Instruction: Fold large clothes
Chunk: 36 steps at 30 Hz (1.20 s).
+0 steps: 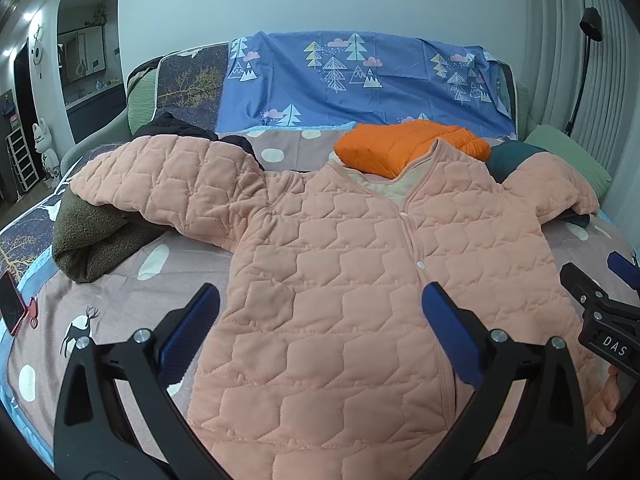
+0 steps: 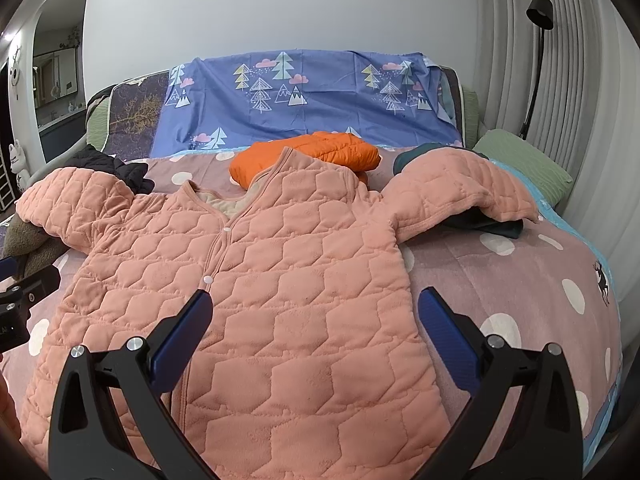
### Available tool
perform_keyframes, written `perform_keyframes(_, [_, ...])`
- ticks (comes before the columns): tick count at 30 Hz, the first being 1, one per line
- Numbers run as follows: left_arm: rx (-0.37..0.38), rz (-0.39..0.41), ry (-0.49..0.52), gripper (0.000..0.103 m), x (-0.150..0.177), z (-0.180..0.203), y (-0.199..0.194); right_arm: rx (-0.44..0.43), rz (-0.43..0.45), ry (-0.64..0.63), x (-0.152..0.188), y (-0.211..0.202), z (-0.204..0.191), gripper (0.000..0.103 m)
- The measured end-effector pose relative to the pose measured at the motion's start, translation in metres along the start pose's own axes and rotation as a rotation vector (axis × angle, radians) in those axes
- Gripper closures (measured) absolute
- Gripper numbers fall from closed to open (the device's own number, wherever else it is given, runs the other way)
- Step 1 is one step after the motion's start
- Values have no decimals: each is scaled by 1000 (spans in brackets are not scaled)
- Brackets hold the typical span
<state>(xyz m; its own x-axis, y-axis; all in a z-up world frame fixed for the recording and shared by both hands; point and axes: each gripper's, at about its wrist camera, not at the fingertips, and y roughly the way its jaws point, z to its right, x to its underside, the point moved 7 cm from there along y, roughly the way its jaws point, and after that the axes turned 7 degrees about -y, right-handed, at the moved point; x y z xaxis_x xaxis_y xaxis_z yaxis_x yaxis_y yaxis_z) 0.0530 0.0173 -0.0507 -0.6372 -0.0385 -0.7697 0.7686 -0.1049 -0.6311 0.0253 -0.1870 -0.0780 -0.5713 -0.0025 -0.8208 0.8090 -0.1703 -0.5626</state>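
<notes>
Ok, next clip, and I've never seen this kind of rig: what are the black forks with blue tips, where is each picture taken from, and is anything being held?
There is no robot here. A person holds a two-finger gripper in each hand, and a fisheye camera on each looks forward along its fingers. The black forks with blue pads are those fingers.

One picture is from the left gripper, the other from the right gripper. Each also catches the other at its edge.

Both look down on a bed with a spotted blanket. A pink quilted jacket lies on it, front up, snapped shut, sleeves spread out. Around it sit a folded orange puffer jacket, an olive fleece bundle, dark clothes and a green pillow.

Nothing is held: both grippers are open above the jacket's lower part, so no fold has been made yet.
</notes>
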Motion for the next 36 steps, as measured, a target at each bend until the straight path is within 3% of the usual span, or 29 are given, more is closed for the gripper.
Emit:
perform_keyframes(20, [-42, -11, -10, 2, -4, -14, 6, -2, -7, -6, 1, 1, -3, 1])
perform_keyframes(23, [-23, -28, -27, 2, -7, -19, 12, 1, -12, -9, 1, 5, -4, 1])
perform_keyframes(25, [42, -55, -61, 2, -11, -25, 18, 4, -19, -12, 0, 8, -3, 1])
perform_keyframes(27, [127, -82, -144, 7, -23, -46, 29, 6, -24, -17, -1, 11, -2, 1])
perform_keyframes(28, [119, -78, -170, 20, -31, -60, 35, 9, -25, -21, -1, 12, -1, 1])
perform_keyframes(31, [25, -43, -236, 39, -60, -119, 55, 28, -32, -27, 0, 15, 3, 1])
perform_keyframes(33, [-8, -46, -358, 47, -79, -178, 73, 38, -43, -19, 0, 19, 8, 1])
perform_keyframes(36, [-37, -48, -528, 47, -92, -251, 90, 51, -59, -8, 0, 24, 14, 1])
